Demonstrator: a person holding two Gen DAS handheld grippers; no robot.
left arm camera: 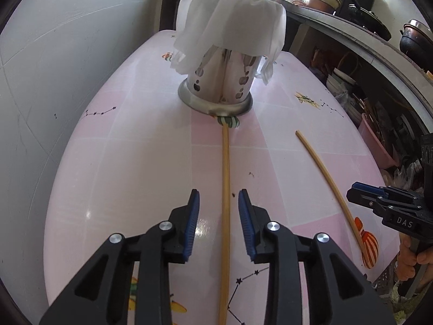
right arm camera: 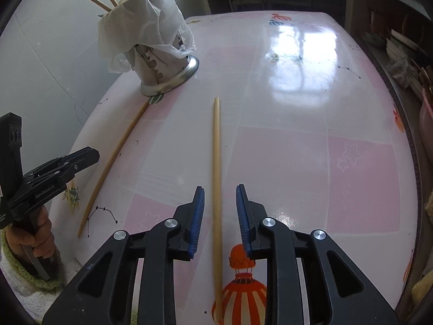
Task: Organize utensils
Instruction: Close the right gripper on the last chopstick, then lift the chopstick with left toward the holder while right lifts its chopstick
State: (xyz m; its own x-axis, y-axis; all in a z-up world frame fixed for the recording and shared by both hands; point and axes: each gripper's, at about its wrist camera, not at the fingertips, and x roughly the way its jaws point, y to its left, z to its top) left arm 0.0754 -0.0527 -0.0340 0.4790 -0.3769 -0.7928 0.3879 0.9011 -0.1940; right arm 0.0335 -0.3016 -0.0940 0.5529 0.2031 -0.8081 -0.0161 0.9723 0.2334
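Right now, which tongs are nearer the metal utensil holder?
Left. The left tongs straddle the chopstick whose far end reaches the metal utensil holder. The right tongs sit further off, over the other chopstick.

"DAS", "GenRobot.AI" on hand-held grippers (left arm camera: pixel 351 192)

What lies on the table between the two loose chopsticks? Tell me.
Nothing: in the right wrist view, only bare pink tablecloth separates the left chopstick from the right chopstick.

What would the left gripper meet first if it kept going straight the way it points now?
Most likely the chopstick lying between its open fingers, or the pink tabletop beside it, since the left gripper tilts downward. The metal utensil holder stands farther along that line.
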